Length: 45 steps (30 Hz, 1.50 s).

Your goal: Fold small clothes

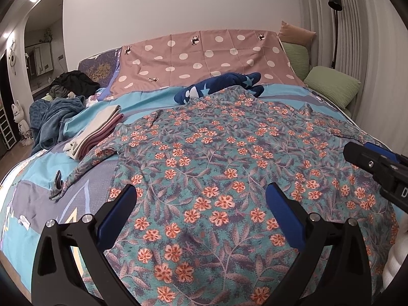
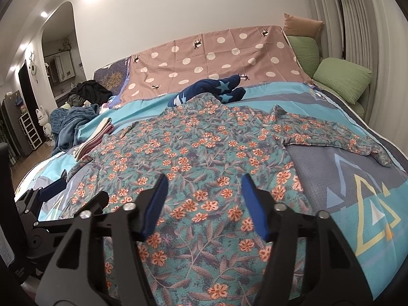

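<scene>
Two grippers, left and right, jaws apart, empty, over floral shirt. Folded stack far left; navy starred garment partly hidden.

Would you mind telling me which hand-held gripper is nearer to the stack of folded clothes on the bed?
Left. The left hand-held gripper hovers over the floral shirt, on the side of the folded stack. The right hand-held gripper is further over, away from the stack.

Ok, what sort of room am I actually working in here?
A bedroom, by the look of it: the floral shirt lies spread on a bed, green pillows sit against the wall, and a black lamp stands by the curtain. A pile of laundry waits at the far left.
</scene>
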### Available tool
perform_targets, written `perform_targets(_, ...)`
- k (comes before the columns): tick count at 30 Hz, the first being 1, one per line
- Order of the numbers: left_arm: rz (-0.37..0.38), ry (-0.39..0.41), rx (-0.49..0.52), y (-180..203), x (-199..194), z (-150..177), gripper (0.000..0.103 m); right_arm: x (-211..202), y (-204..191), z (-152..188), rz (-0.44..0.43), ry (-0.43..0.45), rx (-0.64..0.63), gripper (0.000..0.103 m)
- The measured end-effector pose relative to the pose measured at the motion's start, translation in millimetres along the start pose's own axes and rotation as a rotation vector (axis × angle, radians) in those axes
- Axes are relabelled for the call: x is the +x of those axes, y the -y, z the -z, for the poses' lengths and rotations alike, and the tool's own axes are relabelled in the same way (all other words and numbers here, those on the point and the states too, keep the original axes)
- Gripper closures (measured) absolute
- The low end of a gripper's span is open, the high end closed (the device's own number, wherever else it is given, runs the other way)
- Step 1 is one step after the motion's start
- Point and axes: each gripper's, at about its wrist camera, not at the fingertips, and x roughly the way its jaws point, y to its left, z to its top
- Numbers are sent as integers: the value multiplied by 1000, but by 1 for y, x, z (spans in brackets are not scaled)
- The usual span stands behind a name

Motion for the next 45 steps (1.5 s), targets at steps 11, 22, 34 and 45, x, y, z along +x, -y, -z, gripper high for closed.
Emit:
perform_targets(11,21,-11,-10,-3,2,1,2,1,-4,1,5,-2,-21,52)
perform_targets(22,50,-33,-36,-9,10,3,2,6,-10,0,-2,-25,-43,52)
perform_targets(34,74,-26,-105,-37,10,0,2,15,-15,-3,13,-47,-48,50)
perform_targets(45,-189,-43,-432,-201,14,16,22,36,-46,-21,-30,-114,-187,41)
